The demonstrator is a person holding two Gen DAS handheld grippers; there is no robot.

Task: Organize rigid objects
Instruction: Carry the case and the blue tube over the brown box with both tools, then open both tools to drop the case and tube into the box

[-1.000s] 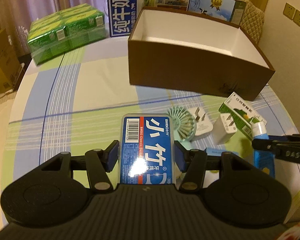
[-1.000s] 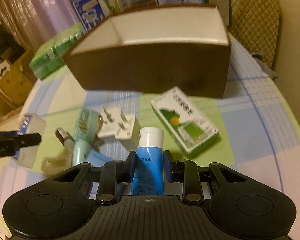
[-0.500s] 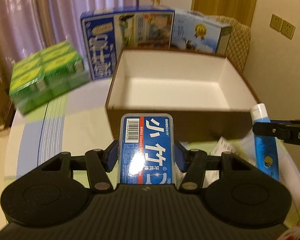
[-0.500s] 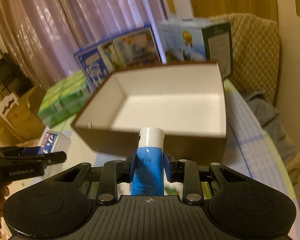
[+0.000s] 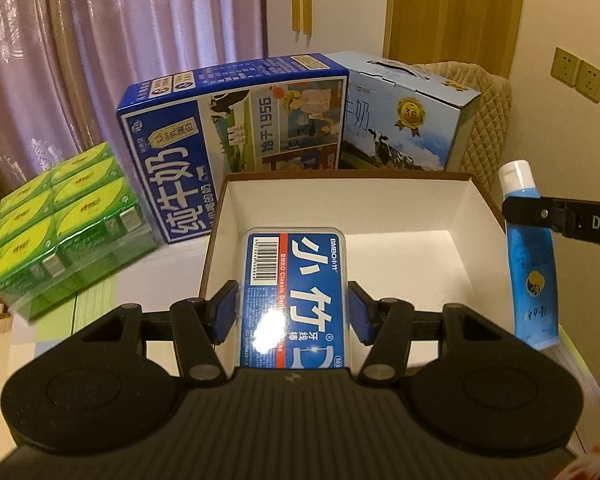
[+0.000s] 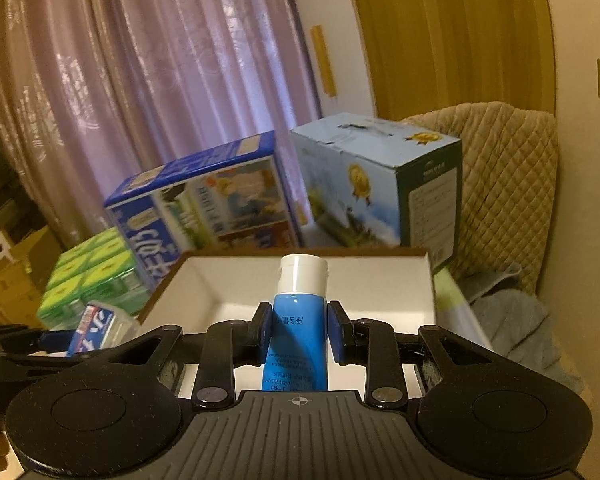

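The left gripper (image 5: 292, 312) is clamping a blue floss box (image 5: 294, 296) over the near edge of the open brown box (image 5: 340, 204). The right gripper (image 6: 299, 330) is squeezing a blue tube (image 6: 298, 336), cap forward, above that box's right side.

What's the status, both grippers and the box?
Left gripper shut on floss case. Right gripper shut on blue tube. Both over open brown box, inside bare. Nothing in the way.
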